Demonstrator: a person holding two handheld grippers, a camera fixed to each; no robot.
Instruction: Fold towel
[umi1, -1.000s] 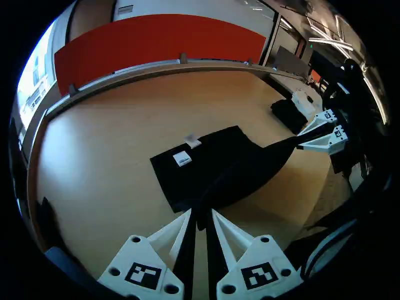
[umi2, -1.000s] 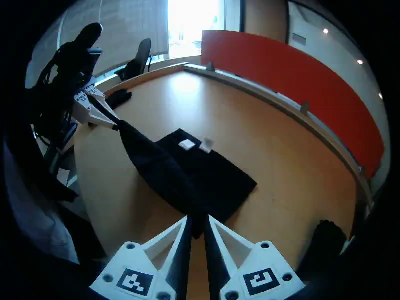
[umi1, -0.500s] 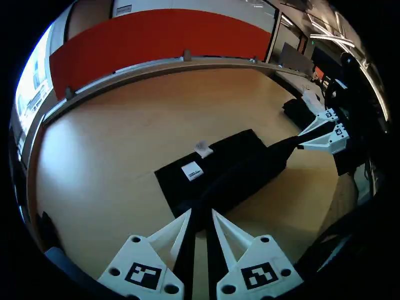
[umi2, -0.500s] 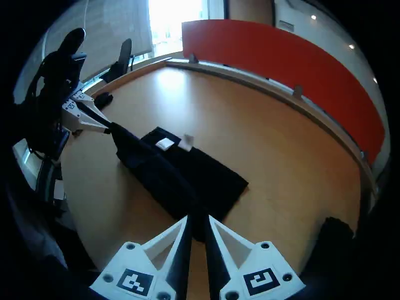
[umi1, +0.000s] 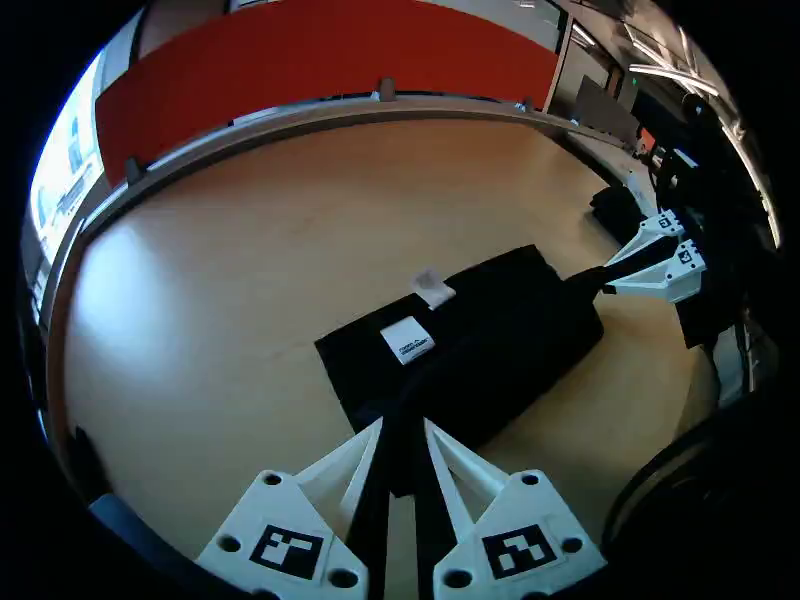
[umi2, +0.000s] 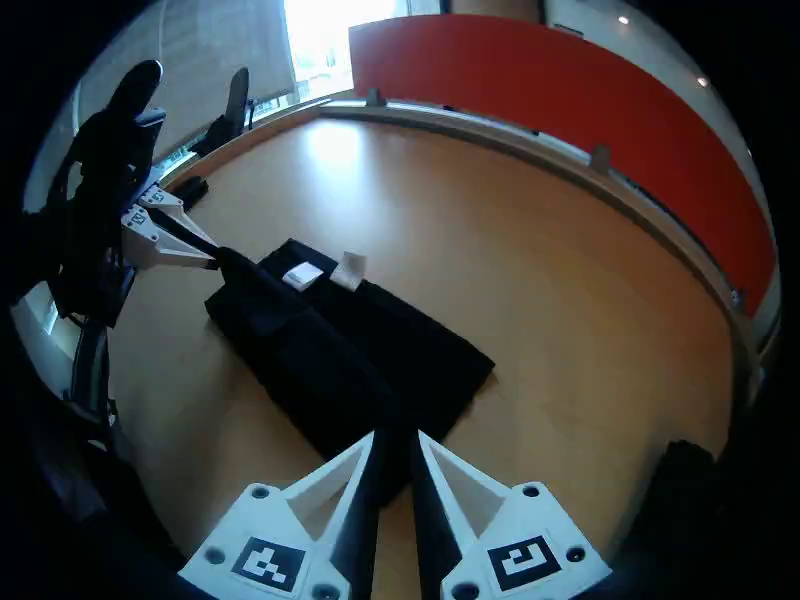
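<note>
towel (umi1: 500, 330) corners pinched, seemingly | left gripper (umi1: 402, 428) low | right gripper (umi2: 395, 438) low

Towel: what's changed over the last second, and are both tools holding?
The left tool and right tool carried the lifted edge of the towel forward and down, so the fold now lies flatter over the lower layer. Both stayed shut on it; the white label stayed uncovered.
</note>
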